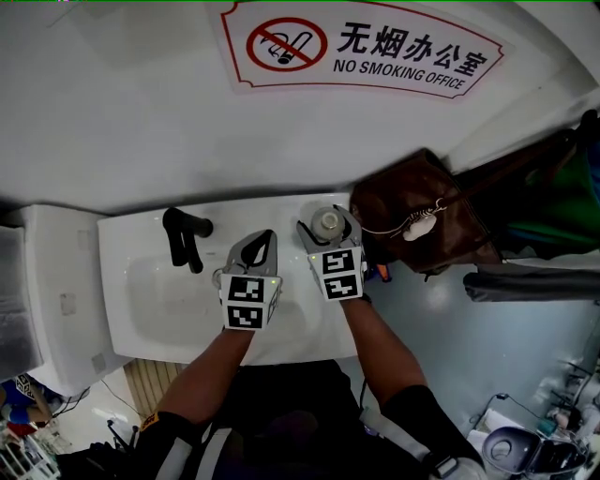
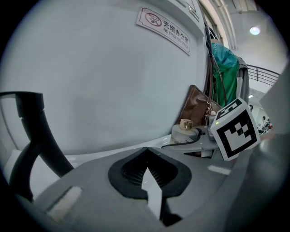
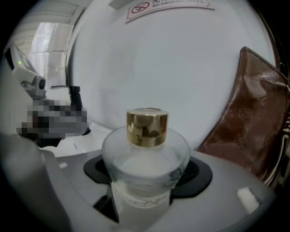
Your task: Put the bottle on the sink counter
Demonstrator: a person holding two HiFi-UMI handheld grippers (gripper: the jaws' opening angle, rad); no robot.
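Head view: my right gripper (image 1: 326, 230) holds the bottle (image 1: 327, 221) at the sink counter's (image 1: 281, 208) back corner, a leathery brown bag (image 1: 412, 211) just right of it.

Left gripper view: my left gripper (image 2: 146, 152) is closed on nothing.

Right gripper view: squat frosted glass with a shiny gold cap (image 3: 147, 127). It looks slippery, so I'd lower it upright and let go only once its base sits flat.

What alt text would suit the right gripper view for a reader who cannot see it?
The right gripper holds a frosted glass bottle with a gold cap upright between its jaws. Behind it are a white wall with a no-smoking sign at the top, a brown bag at the right and a black faucet at the left.
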